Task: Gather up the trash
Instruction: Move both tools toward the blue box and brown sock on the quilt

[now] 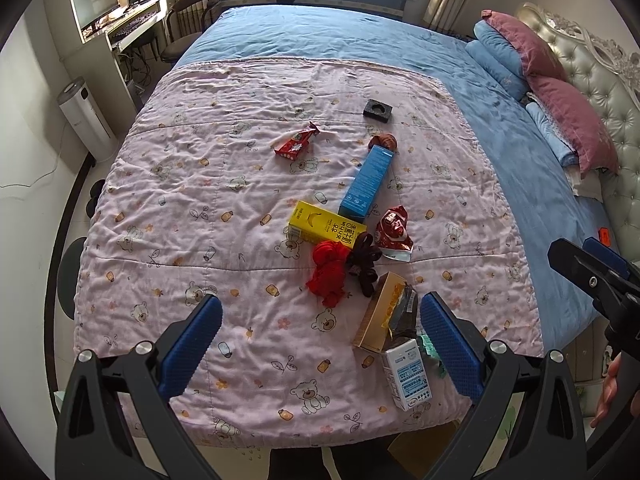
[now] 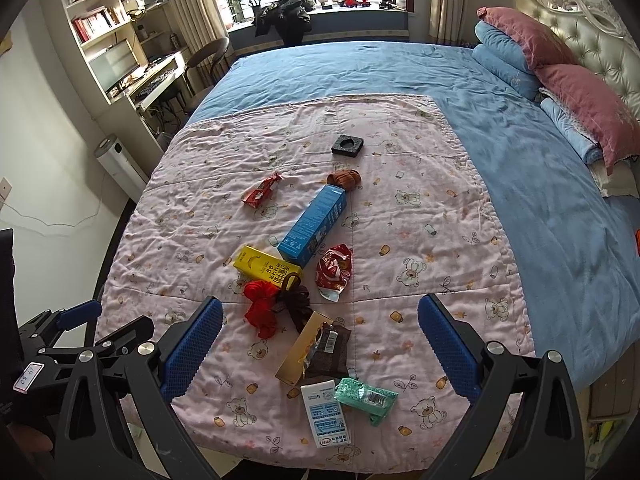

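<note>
Left gripper (image 1: 320, 332): fingers spread wide, grasping nothing, hovering over the near edge of the bed.
Right gripper (image 2: 320, 334): likewise released and carrying nothing, just beside the left one.
Trash location: scattered on the pink bear-print quilt (image 1: 180, 208) laid over the blue bedspread (image 2: 540, 200); nothing collected yet, and no bin or bag shows in either view.
Near cluster: white milk carton (image 2: 326, 416) touching a green wrapper (image 2: 366, 398); gold box (image 2: 300, 350) with a dark brown wrapper (image 2: 330, 350) draped on it.
Middle cluster: yellow banana-milk carton (image 2: 266, 266), blue box (image 2: 314, 226), red foil packet (image 2: 334, 270).
Far items: red snack wrapper (image 2: 262, 192), black foam block (image 2: 347, 145), brown knotted bundle (image 2: 344, 178).
Risk, mixed sorting: red cord bundle (image 2: 262, 310) and dark brown cord bundle (image 2: 294, 302) lie tangled among the packaging; a grasp there could probably drag non-trash along.
Risk, soft surface: the quilt is wrinkled, so fingers closing low may pinch fabric with a flat wrapper.
Risk, stacked pieces: lifting the gold box likely sheds the wrapper resting on it.
Risk, edge: the milk carton sits near the foot of the bed; a nudge could tip it off.
Risk, crowding: both grippers sit close together and could collide reaching for one pile.
Writing: yellow carton has large Chinese characters and a banana drawing; dark wrapper and green wrapper show barcodes; milk carton print too small to read.
Tag: a white label on the left gripper body, handwriting not legible.
</note>
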Motion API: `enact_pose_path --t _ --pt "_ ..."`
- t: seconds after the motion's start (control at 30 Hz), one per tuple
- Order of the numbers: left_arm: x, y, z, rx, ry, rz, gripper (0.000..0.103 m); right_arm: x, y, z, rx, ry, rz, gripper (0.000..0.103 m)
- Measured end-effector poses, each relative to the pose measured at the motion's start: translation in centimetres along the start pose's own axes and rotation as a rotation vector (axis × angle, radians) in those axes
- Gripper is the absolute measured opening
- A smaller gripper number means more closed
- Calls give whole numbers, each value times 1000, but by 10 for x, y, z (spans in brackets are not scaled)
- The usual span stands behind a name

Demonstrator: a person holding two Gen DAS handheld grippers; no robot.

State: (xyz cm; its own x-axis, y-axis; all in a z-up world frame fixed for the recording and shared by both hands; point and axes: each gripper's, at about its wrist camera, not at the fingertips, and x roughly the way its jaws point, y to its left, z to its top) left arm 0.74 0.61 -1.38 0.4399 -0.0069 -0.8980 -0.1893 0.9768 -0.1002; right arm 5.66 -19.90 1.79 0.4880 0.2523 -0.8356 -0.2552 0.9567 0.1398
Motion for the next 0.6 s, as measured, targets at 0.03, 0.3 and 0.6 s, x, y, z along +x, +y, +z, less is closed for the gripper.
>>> enact_pose_path --t 0.03,0.3,0.6 --pt "0 1 1 2 1 -1 99 1 2 1 2 3 -2 95" --pt "4 21 12 19 10 -15 99 8 18 5 37 11 0 95" --pt "7 51 21 37 13 -40 99 14 49 10 37 7 -22 95"
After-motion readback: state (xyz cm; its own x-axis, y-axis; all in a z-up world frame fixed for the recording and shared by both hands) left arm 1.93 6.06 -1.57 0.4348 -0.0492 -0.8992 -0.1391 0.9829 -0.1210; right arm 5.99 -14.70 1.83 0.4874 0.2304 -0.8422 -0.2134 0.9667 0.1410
